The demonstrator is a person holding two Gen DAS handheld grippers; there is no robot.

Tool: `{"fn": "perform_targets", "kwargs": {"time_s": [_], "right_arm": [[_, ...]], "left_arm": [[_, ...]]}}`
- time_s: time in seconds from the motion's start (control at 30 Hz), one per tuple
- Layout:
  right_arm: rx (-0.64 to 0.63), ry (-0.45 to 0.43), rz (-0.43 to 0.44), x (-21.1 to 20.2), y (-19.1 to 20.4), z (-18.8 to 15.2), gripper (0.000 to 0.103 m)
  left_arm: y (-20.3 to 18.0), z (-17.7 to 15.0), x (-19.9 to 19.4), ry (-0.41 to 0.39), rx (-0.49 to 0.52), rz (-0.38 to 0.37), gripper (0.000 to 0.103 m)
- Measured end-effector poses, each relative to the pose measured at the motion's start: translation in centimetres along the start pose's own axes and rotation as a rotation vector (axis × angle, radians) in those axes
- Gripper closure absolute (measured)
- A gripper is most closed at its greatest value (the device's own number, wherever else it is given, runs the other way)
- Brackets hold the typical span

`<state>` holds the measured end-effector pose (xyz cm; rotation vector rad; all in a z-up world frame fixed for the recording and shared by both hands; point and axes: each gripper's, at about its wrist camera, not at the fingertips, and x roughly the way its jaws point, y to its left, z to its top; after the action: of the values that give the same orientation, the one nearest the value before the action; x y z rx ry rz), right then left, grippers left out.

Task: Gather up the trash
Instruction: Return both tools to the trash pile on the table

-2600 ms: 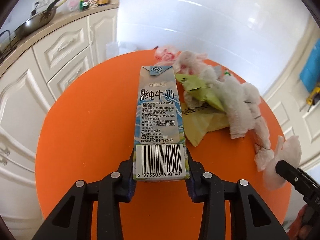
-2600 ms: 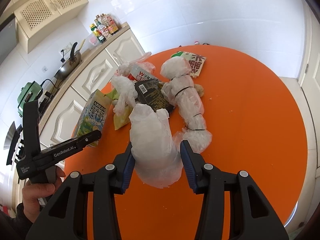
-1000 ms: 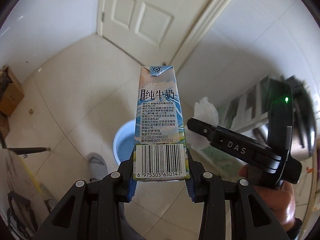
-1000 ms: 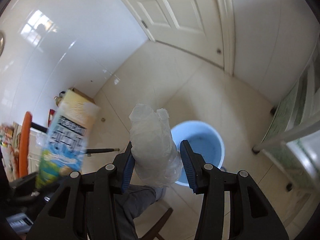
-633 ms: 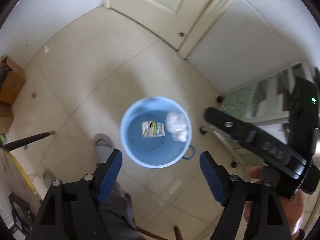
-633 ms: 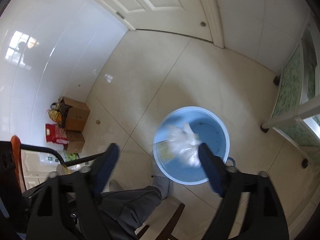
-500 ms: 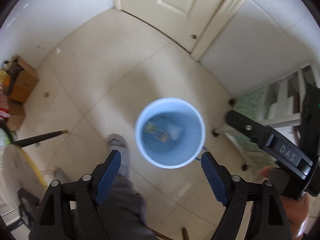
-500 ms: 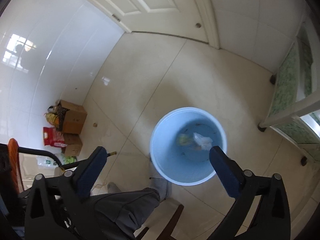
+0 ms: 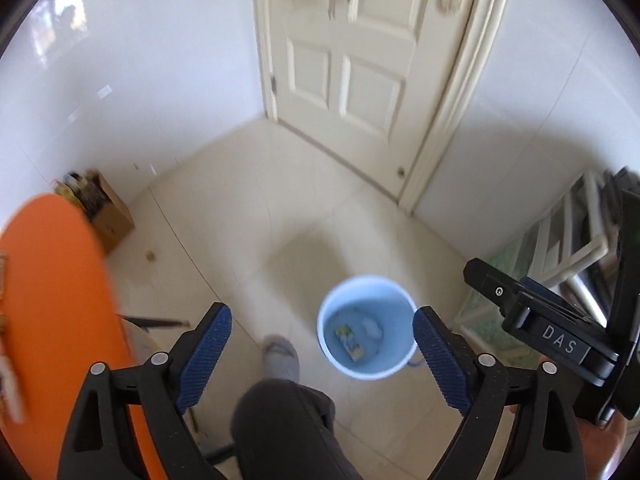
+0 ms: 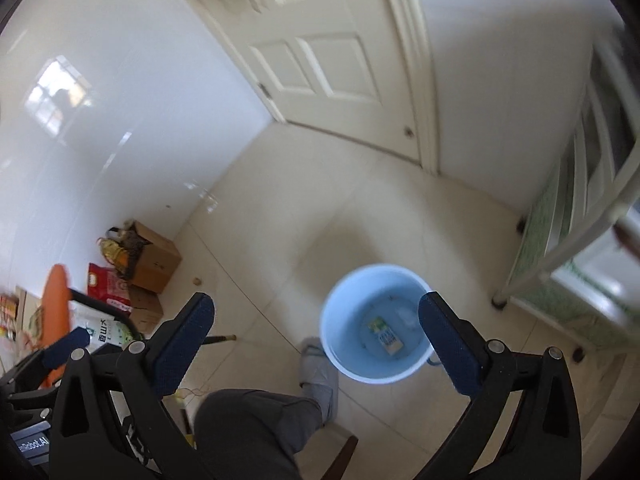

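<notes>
Brown cardboard box far left by wall. Round light-blue plastic bucket holding milk carton lies below, between left gripper jaws, opening, empty; right gripper spread, empty.

A round pale-blue bin stands upright on the cream tiled floor, open at the top. Inside, flat on the bottom, lies a small milk carton — blue, green and white print facing up, tilted a little askew. Just beside it sits a whitish crumpled lump — probably a plastic wrapper, though it is too blurred to be sure.
</notes>
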<state>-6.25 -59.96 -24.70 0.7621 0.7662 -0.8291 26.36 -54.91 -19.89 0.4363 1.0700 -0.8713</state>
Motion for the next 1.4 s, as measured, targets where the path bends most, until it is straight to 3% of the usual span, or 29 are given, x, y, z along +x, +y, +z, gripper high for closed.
{"fn": "perform_targets", "kwargs": {"time_s": [0.2, 0.4, 0.5, 0.77, 0.93, 1.03, 1.23, 1.4], "right_arm": [[-0.122, -0.113, 0.055, -6.0, 7.5, 0.1, 0.0], [-0.276, -0.188, 0.142, -10.9, 16.1, -1.1, 0.0], [-0.345, -0.217, 0.19, -12.7, 20.3, -2.2, 0.0], [-0.526, -0.291, 0.355, -17.1, 31.1, -6.2, 0.0], [-0.621, -0.322, 0.438, -19.4, 36.2, -9.2, 0.0], [-0.661, -0.325, 0.472, -20.1, 38.3, -10.5, 0.0], [-0.741, -0.322, 0.519, -21.1, 41.2, -13.1, 0.0], [-0.777, -0.312, 0.541, -21.3, 42.4, -14.4, 0.0]], "left_arm": [[3.5, -4.1, -8.4, -0.155, -0.069, 0.043, 0.01], [8.7, -9.7, -17.6, -0.298, -0.161, 0.135, 0.005], [11.5, -13.5, -23.6, -0.368, -0.213, 0.184, 0.002], [17.5, -23.6, -33.2, -0.486, -0.38, 0.3, 0.001], [19.2, -28.7, -37.2, -0.53, -0.463, 0.453, 0.001], [19.2, -31.1, -38.5, -0.548, -0.503, 0.506, 0.001], [19.0, -35.3, -41.7, -0.578, -0.564, 0.548, 0.001], [18.2, -36.6, -43.4, -0.6, -0.587, 0.555, 0.001]]}}
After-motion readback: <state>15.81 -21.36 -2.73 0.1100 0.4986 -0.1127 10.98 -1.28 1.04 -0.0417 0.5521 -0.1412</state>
